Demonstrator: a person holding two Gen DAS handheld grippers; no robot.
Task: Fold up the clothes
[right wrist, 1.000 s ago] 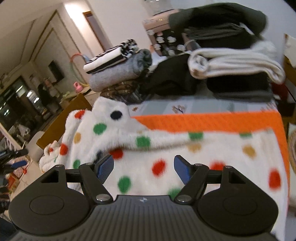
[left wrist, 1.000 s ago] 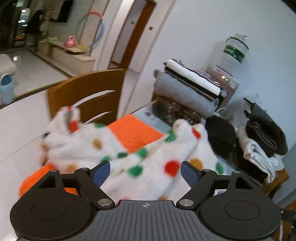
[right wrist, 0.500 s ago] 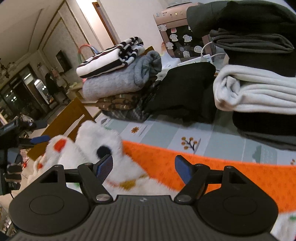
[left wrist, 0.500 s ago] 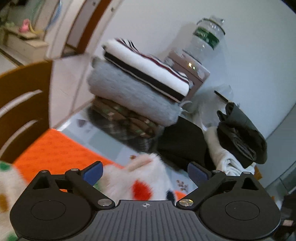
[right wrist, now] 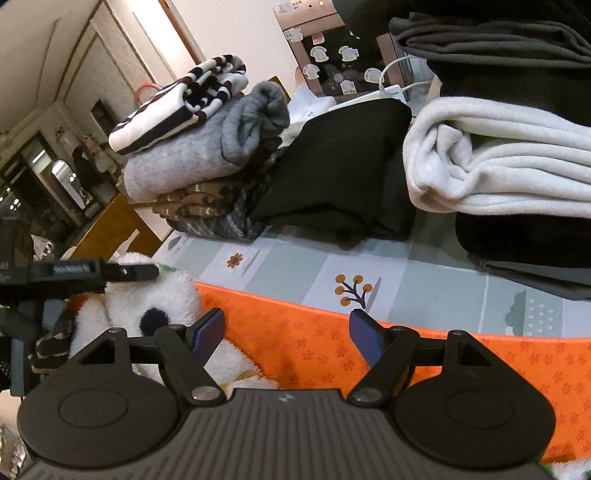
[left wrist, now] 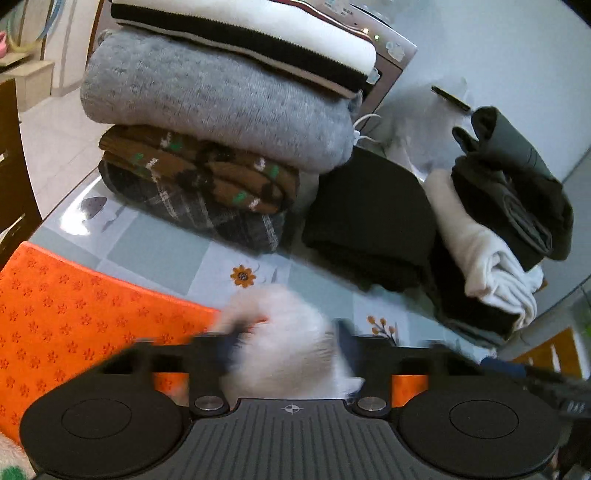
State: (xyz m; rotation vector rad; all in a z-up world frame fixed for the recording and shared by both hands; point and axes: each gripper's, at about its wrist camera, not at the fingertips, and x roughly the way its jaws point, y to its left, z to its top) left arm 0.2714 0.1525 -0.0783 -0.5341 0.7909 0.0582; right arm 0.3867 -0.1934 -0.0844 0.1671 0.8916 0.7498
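- Left wrist view: my left gripper (left wrist: 284, 350) had a bunch of the white spotted fleece garment (left wrist: 288, 354) between its fingers (left wrist: 227, 347), which were closing; they showed motion-blurred, and I could not tell for certain that the pads pressed the fleece.
- The garment lay at the far edge of the orange mat (left wrist: 74, 314), on the counter (left wrist: 166, 243) with its patterned cover.
- Only this view showed the stack from its long side: striped top (left wrist: 240, 33) on grey knit (left wrist: 207, 96), then a brown patterned piece (left wrist: 199, 177) and a dark plaid one (left wrist: 207, 214).
- It also showed a black folded item (left wrist: 369, 221), a white roll (left wrist: 484, 258) and a dark bundle (left wrist: 517, 184) on top of the roll.
- Right wrist view: my right gripper (right wrist: 288, 336) hung over the mat with fingers (right wrist: 208, 334) spread and only mat between them; the left-hand finger stood just beside the fleece.
- Only this view showed the left gripper from outside, as a dark bar above the fleece, plus a navy dot (right wrist: 152, 317) on the pile.
- It alone showed a stickered appliance (right wrist: 332, 59) behind the clothes and a wooden chair (right wrist: 118, 229) past the counter edge.
- Both grippers pointed forward and down toward the counter.
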